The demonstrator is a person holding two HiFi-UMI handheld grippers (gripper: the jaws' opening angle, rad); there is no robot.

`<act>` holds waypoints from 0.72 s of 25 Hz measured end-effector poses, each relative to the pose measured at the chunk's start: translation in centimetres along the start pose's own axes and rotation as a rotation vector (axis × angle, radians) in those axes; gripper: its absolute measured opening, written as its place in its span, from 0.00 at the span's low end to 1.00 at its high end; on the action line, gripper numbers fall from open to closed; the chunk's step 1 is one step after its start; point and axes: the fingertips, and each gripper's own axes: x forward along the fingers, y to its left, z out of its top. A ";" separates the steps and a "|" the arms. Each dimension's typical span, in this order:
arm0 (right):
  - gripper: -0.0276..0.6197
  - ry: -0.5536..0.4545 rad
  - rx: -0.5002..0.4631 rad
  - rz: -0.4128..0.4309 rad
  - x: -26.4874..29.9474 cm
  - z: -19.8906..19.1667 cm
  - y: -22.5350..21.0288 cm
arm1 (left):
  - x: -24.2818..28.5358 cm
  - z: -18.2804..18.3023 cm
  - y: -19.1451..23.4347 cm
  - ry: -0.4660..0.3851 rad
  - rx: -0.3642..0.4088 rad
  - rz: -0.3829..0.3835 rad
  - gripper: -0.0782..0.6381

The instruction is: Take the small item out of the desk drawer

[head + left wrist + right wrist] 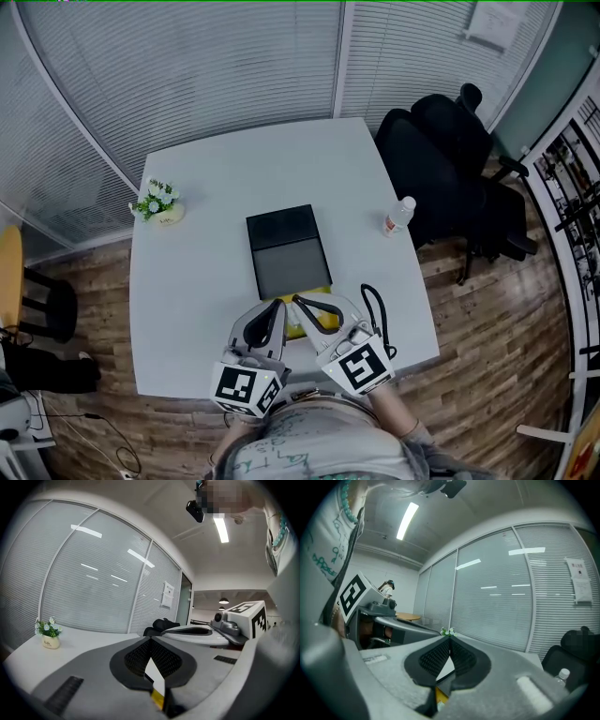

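Note:
A black desk drawer unit (281, 228) lies mid-table, with its grey drawer (292, 267) drawn out toward me. A yellow item (322, 318) shows at the drawer's near end, partly hidden under my grippers. My left gripper (279, 303) and right gripper (296, 301) hover side by side over that near end, tips almost touching each other. In the left gripper view my left gripper (151, 639) has its pads meeting, nothing between them, with yellow (158, 698) below. My right gripper (450, 638) is shut in the same way and empty, with yellow (440, 695) beneath.
A small potted plant (158, 202) stands at the table's left edge and a water bottle (398, 216) near its right edge. A black office chair (459, 155) sits beyond the right side. Blinds close off the far wall. The white table (206, 281) ends just before me.

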 end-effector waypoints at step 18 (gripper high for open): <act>0.05 0.284 -0.104 0.116 3.4 -10.3 -0.8 | -0.3 -1.6 2.9 0.042 -0.041 0.037 0.10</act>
